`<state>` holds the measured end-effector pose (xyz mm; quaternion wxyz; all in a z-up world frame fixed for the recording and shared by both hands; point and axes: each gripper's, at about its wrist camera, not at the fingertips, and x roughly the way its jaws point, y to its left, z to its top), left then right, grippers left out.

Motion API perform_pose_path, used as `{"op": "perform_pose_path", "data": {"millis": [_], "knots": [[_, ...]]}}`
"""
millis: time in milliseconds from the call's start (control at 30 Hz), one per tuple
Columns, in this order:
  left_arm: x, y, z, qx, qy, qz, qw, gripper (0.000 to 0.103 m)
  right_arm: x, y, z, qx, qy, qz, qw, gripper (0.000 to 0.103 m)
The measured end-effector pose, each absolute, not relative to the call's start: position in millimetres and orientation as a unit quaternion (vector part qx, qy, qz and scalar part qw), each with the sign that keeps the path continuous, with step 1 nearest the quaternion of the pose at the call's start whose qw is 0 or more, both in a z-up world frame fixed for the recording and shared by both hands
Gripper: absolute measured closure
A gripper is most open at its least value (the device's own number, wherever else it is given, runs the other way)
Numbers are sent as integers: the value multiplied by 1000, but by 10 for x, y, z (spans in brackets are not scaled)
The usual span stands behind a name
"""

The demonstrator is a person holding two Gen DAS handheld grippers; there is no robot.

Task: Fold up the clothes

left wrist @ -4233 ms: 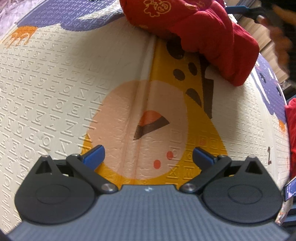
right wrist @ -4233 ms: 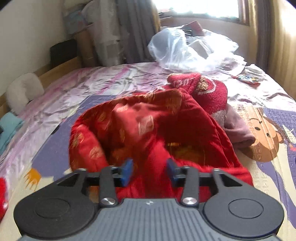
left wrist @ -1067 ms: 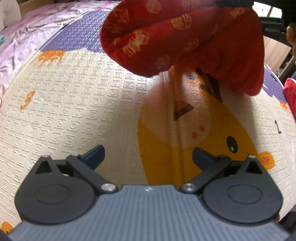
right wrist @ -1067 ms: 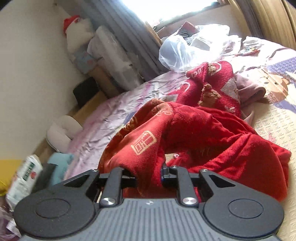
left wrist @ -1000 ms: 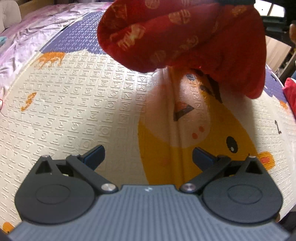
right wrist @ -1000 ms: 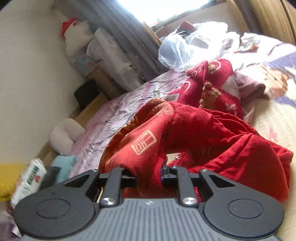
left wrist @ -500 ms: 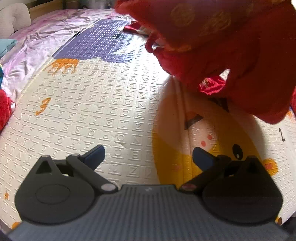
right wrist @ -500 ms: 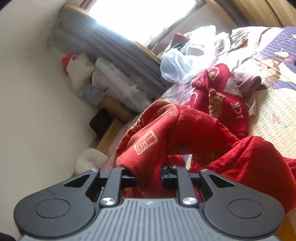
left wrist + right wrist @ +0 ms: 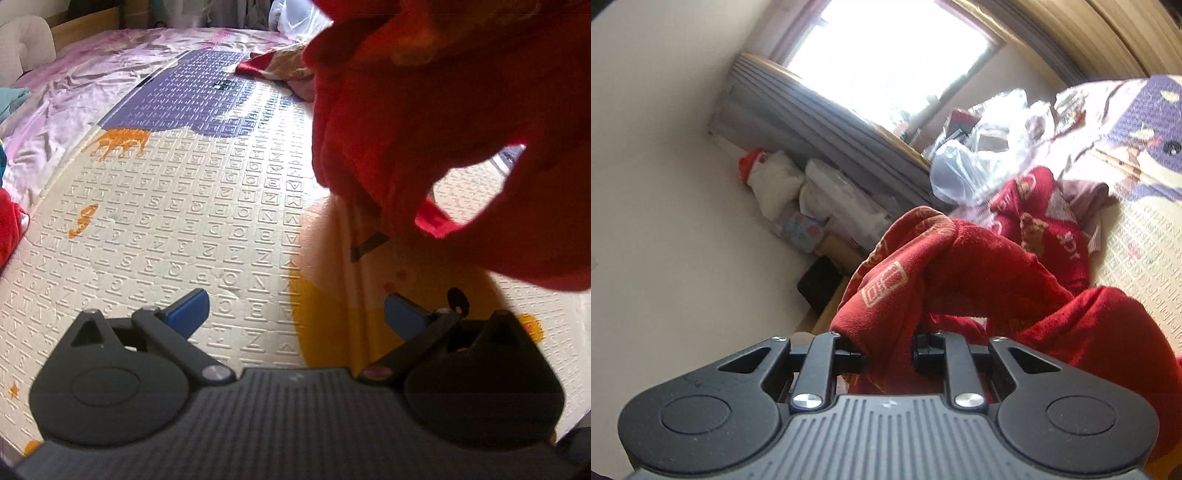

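Observation:
A red fleece garment point(image 9: 964, 280) with gold printed emblems hangs bunched from my right gripper point(image 9: 889, 352), whose pads are shut on a thick fold of it. In the left wrist view the same red garment point(image 9: 454, 122) dangles above the play mat point(image 9: 192, 206), filling the upper right. My left gripper point(image 9: 295, 314) hovers low over the mat, open wide, with nothing between its blue pads; the garment hangs ahead of it and to the right, apart from the fingers.
A second red knit garment point(image 9: 1038, 225) lies with a pinkish cloth point(image 9: 1086, 192) at the mat's far end. A clear plastic bag point(image 9: 975, 162) and stacked bundles point(image 9: 820, 195) sit by the window wall. A purple bedsheet point(image 9: 81, 85) borders the mat; another red cloth point(image 9: 9, 225) lies at the left edge.
My right gripper has risen and tilted, carrying the red garment up off the mat and toward the right in the left wrist view. My left gripper stayed open and nearly still.

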<state>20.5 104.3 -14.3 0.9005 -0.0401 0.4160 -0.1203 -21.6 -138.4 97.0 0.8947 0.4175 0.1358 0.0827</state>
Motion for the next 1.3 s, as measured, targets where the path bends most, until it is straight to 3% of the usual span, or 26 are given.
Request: {"op": "perform_pose_path", "data": {"millis": [500,900,1100,1300], "knots": [[148,1109,-94,-47,411,-119,902,0,-647,-1216,1355,406,69,106,905,81],[167,1032,-237,-24,429,-109,896,0,95,-1454,111,362,213,-23,907,78],[248,913,-355,-12,444,-110,889,0,363,-1600,-489,291,274,-66,914,66],[337,785,-459,-5,455,-110,883,0,305,-1750,-574,253,280,-49,925,42]]}}
